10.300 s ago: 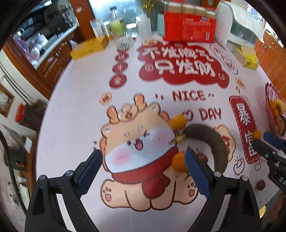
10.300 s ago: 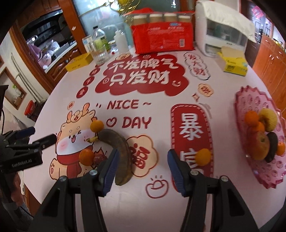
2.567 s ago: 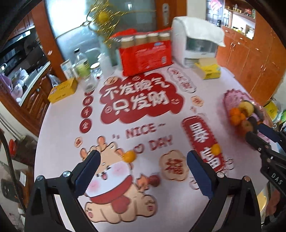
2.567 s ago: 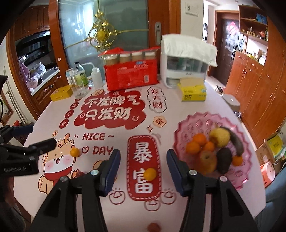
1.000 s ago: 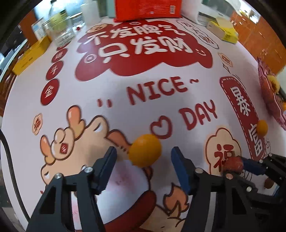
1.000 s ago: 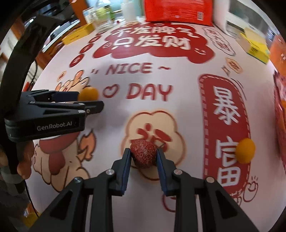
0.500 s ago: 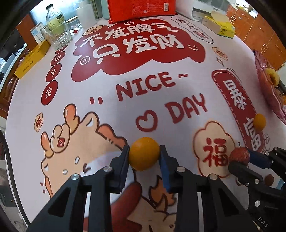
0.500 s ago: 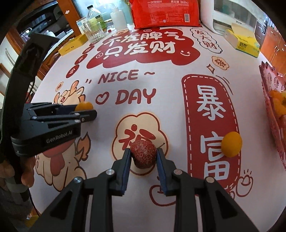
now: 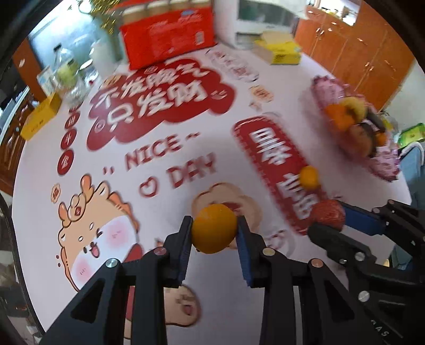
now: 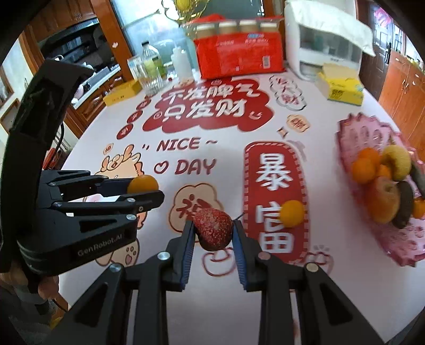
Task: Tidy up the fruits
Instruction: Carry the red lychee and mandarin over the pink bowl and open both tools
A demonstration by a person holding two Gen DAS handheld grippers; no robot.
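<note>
"NICE ~ DAY" reads on the counter [image 10: 132, 265] cloth; "GenRobot.AI" marks the left claw [image 9: 214, 233] — clamped on an orange [image 9: 214, 228]. Right claw [image 10: 212, 233] grips a red speckled fruit [image 10: 213, 228] — both fruits off the counter; the pink tray's [image 10: 353, 138] far edge is cut off.

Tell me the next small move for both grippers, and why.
Probably carry both toward the pink tray on the right. The left gripper already holds an orange and the right gripper a strawberry; the tray holds the other fruit.

Wooden cabinets [image 10: 403, 82] line the right wall; a glass door [image 10: 148, 24] stands behind the round table [image 10: 313, 127], daylight coming through.
</note>
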